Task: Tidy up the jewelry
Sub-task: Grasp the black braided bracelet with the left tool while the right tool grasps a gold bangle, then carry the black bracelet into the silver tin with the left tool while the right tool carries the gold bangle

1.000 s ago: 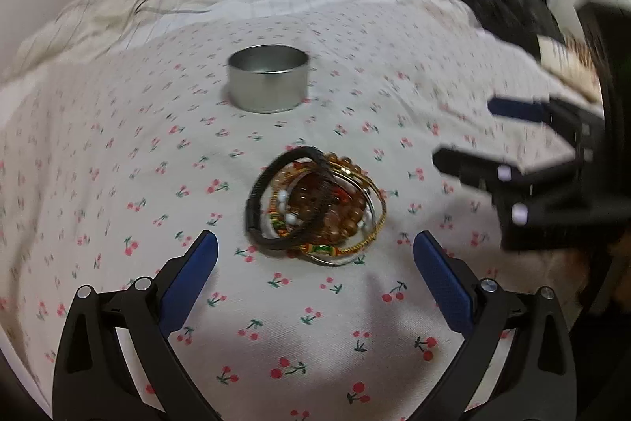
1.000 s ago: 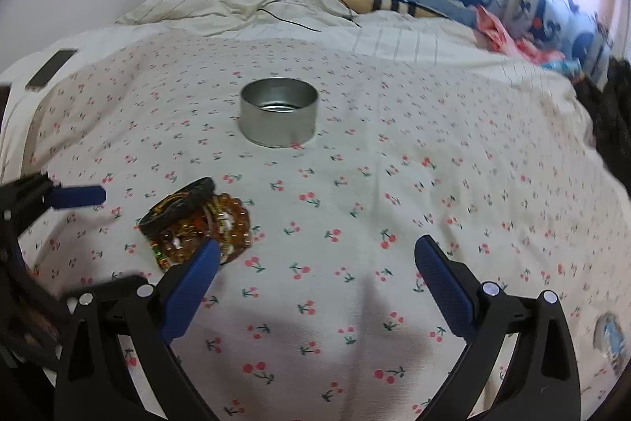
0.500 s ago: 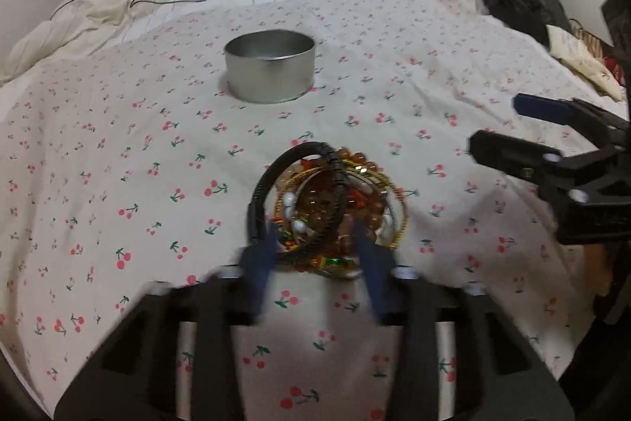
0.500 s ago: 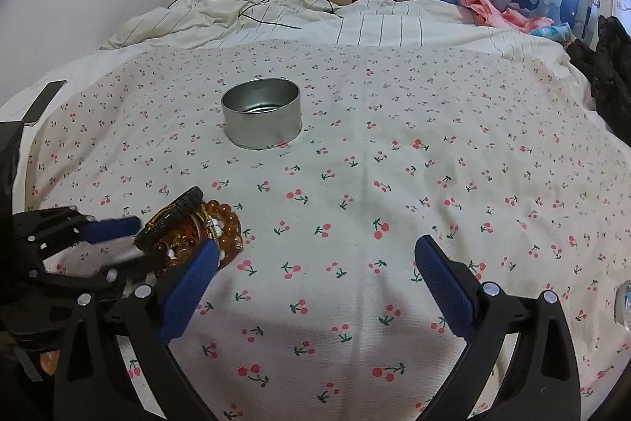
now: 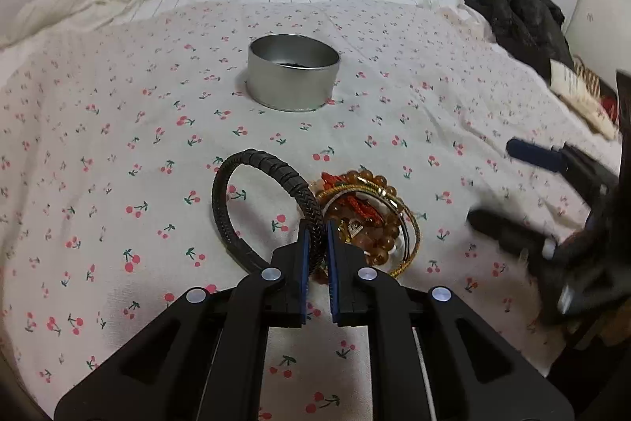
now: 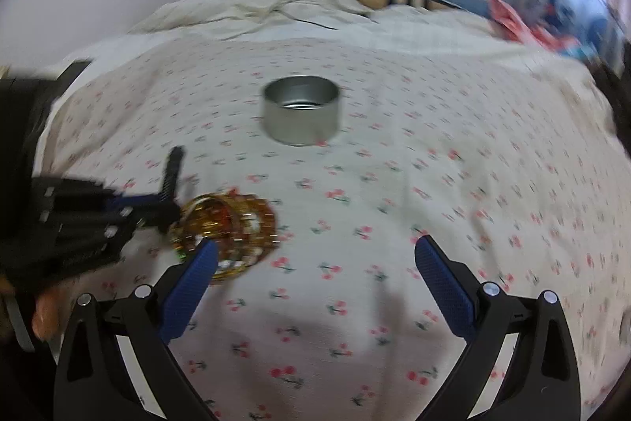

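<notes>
Pinching black bracelet (image 5: 252,200), left tool (image 5: 315,243), right-wrist view blurred

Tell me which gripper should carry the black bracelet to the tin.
Left. The left gripper is already shut on the black braided bracelet, with the tin straight ahead; the right gripper is open and empty.

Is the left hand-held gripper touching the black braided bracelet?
Touching. In the left wrist view, the left hand-held gripper has just closed, its blue pads pinching the black braided bracelet, which stands tilted beside the bead pile.
</notes>
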The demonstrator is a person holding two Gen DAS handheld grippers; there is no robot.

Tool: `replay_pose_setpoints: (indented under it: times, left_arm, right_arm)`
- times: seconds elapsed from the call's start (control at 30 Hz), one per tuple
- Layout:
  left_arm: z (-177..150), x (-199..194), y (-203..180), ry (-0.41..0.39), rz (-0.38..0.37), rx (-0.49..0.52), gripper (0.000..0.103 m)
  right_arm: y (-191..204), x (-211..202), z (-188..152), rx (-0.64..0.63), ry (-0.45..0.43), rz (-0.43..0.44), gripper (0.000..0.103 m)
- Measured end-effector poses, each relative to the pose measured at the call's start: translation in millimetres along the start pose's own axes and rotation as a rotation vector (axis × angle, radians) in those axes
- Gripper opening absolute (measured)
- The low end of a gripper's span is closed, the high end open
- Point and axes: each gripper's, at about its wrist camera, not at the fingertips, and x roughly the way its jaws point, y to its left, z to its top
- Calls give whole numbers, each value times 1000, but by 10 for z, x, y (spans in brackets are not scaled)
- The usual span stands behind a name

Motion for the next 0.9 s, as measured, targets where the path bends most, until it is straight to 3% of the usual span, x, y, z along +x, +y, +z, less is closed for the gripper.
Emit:
replay_pose_setpoints:
  times: [0.1, 0.27, 0.43, 0.6, 0.67, 0.77, 0.9]
  left_arm:
    - [116, -12, 102, -8, -16, -25, 7]
    - [372, 2, 286, -29, -6, -41, 7]
    - [379, 39, 428, -26, -32, -102, 7]
    - [386, 35, 423, -33, -33, -108, 7]
    - [386, 28, 421, -35, -32, -107, 7]
    - [389, 23, 420, -36, -30, -108, 7]
    - [392, 19, 419, -36, -28, -107, 7]
  right_arm:
    - [135, 105, 10, -56, 37, 59, 93]
    - [132, 266, 34, -25, 100, 149, 62]
    - [-34, 387, 10, 90, 150, 234, 46]
    - [-132, 482, 1, 158, 183, 264, 34]
    - [-96, 519, 3, 146, 191, 266, 18]
    - [-7, 524, -3, 100, 193, 259, 9]
    - [10, 458, 4, 75, 159, 239, 4]
